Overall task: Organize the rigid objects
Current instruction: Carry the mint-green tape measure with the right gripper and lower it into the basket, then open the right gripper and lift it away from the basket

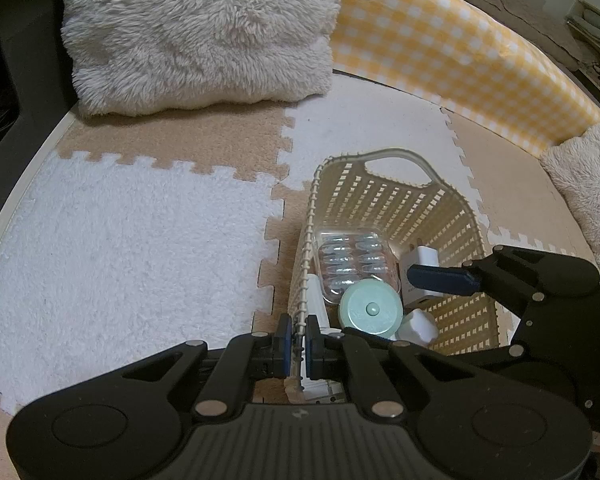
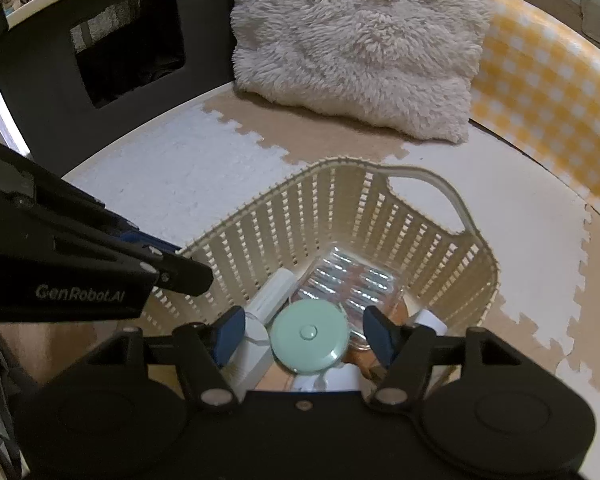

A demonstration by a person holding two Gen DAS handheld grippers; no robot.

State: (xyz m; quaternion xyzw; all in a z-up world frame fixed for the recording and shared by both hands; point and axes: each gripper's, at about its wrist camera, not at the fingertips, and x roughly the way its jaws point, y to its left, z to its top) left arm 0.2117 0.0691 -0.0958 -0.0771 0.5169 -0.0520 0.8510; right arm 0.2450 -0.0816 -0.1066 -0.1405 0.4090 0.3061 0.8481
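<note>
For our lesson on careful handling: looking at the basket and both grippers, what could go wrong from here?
1. The left gripper is shut on the basket rim; lifting or pulling could tip out the contents.
2. The open right gripper straddles the mint round case; closing carelessly might pinch the clear blister pack beside it.

The only legible text is the brand marking "GenRobot.AI", printed in pale lettering on the black body of the left gripper [image 2: 188,276] where it enters the right wrist view from the left; no other label, number or sign is readable in either view.
</note>
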